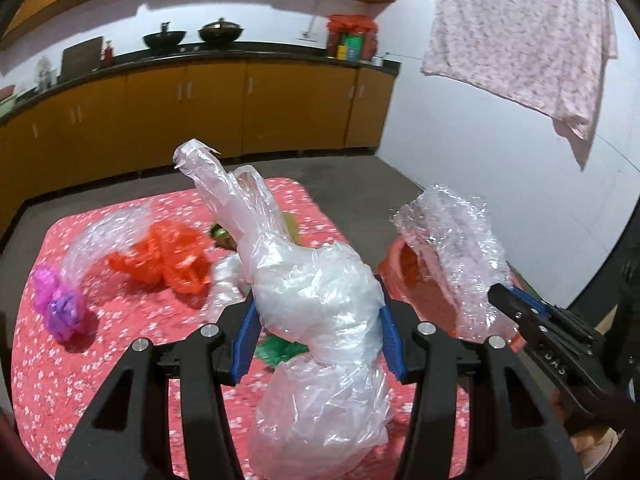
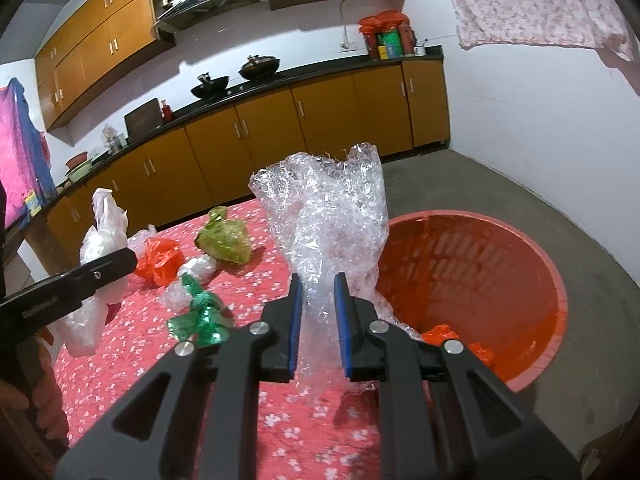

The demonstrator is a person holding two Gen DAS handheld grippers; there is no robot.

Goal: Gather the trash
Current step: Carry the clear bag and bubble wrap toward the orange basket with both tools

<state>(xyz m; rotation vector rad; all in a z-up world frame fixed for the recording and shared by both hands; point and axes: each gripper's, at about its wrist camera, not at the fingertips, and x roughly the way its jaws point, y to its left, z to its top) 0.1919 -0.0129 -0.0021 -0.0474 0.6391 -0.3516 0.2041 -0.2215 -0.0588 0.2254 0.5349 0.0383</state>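
Observation:
My left gripper (image 1: 316, 312) is shut on a bulky clear plastic bag (image 1: 304, 280), held up above the red flowered tablecloth (image 1: 120, 360). My right gripper (image 2: 318, 304) is shut on a crinkled bubble-wrap sheet (image 2: 328, 216), beside the rim of the red bin (image 2: 552, 280). That sheet (image 1: 448, 248) and the right gripper (image 1: 508, 300) also show at the right in the left wrist view, with the bin (image 1: 420, 280) behind them. Orange plastic (image 2: 452, 336) lies in the bin's bottom. The left gripper's black finger (image 2: 100, 272) and its bag (image 2: 100, 240) show at the left in the right wrist view.
On the cloth lie an orange bag (image 1: 168, 260), a purple wrapper (image 1: 60, 304) with clear film, green foil (image 2: 200, 312), a yellow-green bag (image 2: 224, 236) and small clear scraps (image 2: 200, 268). Brown cabinets (image 1: 200, 112) with a black counter run behind. A pink cloth (image 1: 520, 40) hangs at right.

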